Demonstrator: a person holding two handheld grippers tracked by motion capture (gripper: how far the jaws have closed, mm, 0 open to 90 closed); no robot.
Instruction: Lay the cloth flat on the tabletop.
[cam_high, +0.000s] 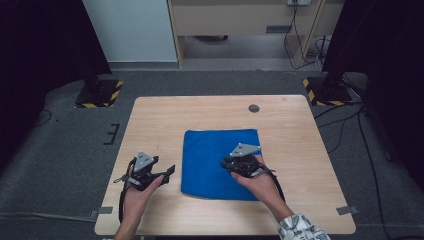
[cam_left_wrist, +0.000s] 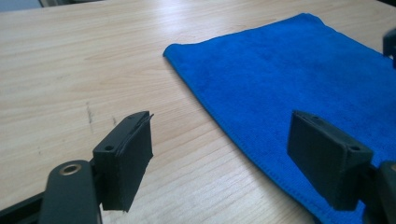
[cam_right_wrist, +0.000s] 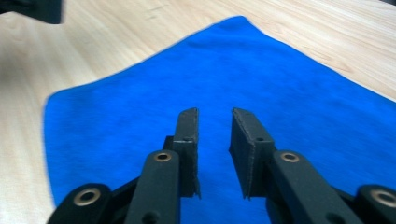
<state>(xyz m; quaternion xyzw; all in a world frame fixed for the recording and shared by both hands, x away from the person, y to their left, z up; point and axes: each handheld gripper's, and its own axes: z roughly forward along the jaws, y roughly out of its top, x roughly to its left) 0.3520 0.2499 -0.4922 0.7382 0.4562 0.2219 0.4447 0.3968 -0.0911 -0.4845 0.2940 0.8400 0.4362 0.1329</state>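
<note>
The blue cloth (cam_high: 220, 163) lies flat and square on the wooden table (cam_high: 150, 120), between my two tongs and partly under the right one. My judgement: the work in hand is the approach to the cloth, ahead of a fold or lift; no edge is yet taken.

My right tongs (cam_high: 235, 165) hang over the cloth's right half, near its right edge. In the right gripper view the jaws stand close together with a narrow gap, nothing between them, the cloth (cam_right_wrist: 140, 116) spread below and beyond the tips. I record them as nearly closed and empty.

My left tongs (cam_high: 167, 173) sit off the cloth, just beside its left edge, over bare wood. In the left gripper view the jaws stand wide apart and empty; the cloth's hem (cam_left_wrist: 243, 144) runs between them.

Next move, as I judge it: bring each pair down onto a near corner, the right jaws reopened first.

Both forearms enter from the near side, hands low, tongs pointing forward and inward.
</note>
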